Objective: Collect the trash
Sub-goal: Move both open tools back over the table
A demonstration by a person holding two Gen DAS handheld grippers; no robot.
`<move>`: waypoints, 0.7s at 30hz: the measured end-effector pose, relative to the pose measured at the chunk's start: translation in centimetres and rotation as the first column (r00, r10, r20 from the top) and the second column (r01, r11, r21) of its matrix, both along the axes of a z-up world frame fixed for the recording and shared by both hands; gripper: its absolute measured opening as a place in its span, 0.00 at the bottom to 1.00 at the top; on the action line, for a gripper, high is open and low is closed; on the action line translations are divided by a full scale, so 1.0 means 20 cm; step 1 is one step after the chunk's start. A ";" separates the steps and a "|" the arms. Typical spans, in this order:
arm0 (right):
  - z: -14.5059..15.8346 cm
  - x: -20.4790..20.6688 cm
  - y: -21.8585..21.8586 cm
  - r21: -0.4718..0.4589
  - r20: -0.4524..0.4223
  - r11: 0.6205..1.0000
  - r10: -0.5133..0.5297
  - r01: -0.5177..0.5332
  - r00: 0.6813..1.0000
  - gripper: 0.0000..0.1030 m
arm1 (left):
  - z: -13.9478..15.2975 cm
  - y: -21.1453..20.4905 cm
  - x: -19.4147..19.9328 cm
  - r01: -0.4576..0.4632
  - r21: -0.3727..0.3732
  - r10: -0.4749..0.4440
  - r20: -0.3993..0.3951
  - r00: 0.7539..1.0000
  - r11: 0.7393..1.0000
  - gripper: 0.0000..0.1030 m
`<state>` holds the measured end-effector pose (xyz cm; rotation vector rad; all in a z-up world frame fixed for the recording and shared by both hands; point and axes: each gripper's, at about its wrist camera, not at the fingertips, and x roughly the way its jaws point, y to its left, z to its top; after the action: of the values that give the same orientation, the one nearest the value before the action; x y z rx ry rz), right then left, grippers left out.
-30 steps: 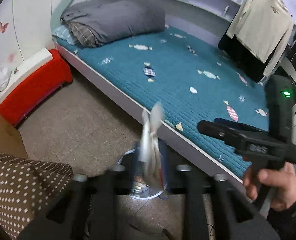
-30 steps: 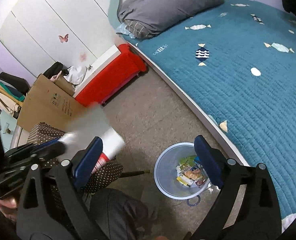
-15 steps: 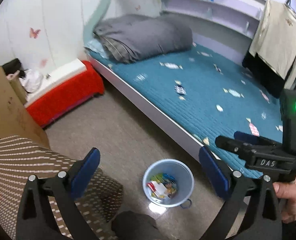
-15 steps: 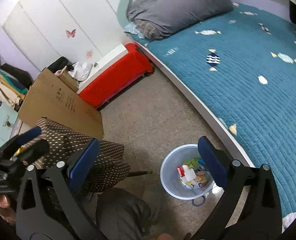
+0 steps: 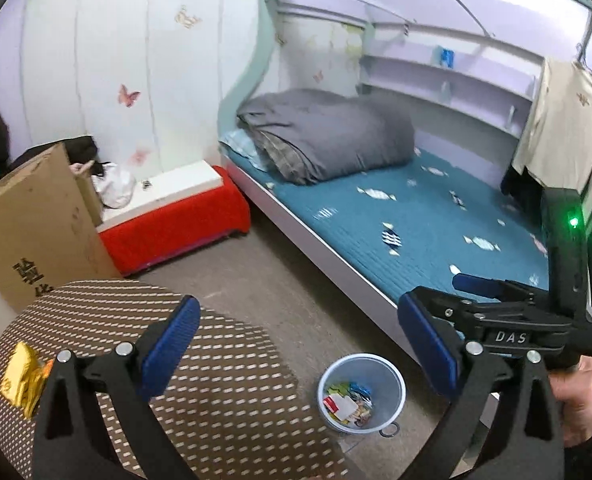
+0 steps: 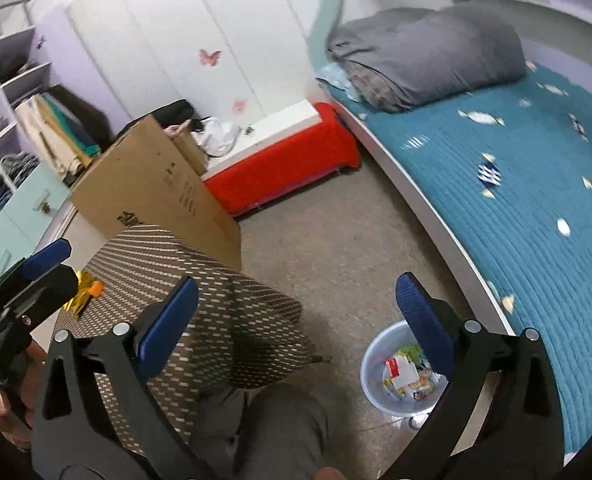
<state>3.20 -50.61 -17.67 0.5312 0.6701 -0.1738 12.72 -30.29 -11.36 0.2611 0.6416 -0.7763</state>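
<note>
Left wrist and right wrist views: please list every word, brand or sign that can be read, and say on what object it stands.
"DAS": white letters on the black body of the right gripper, left wrist view.
Cardboard box: large dark printed characters low on its side, cut off by the dotted tablecloth; not readable.
Cardboard box, right wrist view: small print and symbols, too blurred.
Wrappers in the trash bin: too small.

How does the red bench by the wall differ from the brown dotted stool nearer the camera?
The red bench is long, plain red with a white top, and stands against the wall. The brown dotted stool is covered in a light-dotted brown cloth and stands mid-floor. A gold wrapper lies on the stool; a white bundle lies on the bench. Both are low and cloth-covered.
</note>
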 end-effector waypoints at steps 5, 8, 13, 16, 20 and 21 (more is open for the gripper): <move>0.13 0.09 0.18 -0.038 0.030 0.997 0.073 -0.072 0.997 0.94 | 0.07 0.24 0.02 -0.076 -0.039 0.077 0.025 0.997 0.996 0.94; 0.21 0.15 0.29 -0.062 0.048 0.991 0.122 -0.119 0.991 0.94 | 0.11 0.39 0.03 -0.128 -0.065 0.130 0.036 0.991 0.990 0.94; 0.32 0.26 0.51 -0.109 0.060 0.974 0.204 -0.197 0.977 0.94 | 0.14 0.68 0.08 -0.230 -0.098 0.237 0.058 0.970 0.968 0.94; 0.34 0.33 0.63 -0.133 0.050 0.962 0.247 -0.239 0.968 0.94 | 0.10 0.87 0.15 -0.298 -0.104 0.303 0.037 0.952 0.949 0.94; 0.32 0.42 0.76 -0.151 0.021 0.945 0.298 -0.292 0.954 0.94 | 0.04 1.11 0.27 -0.377 -0.091 0.380 0.010 0.925 0.922 0.94; 0.30 0.45 0.80 -0.152 0.012 0.939 0.312 -0.307 0.950 0.94 | 0.01 1.18 0.31 -0.401 -0.082 0.403 0.000 0.915 0.912 0.94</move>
<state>12.21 -34.66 -11.61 0.2792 0.6909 0.0822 19.01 -6.77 -11.07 0.0561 0.6208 -0.4001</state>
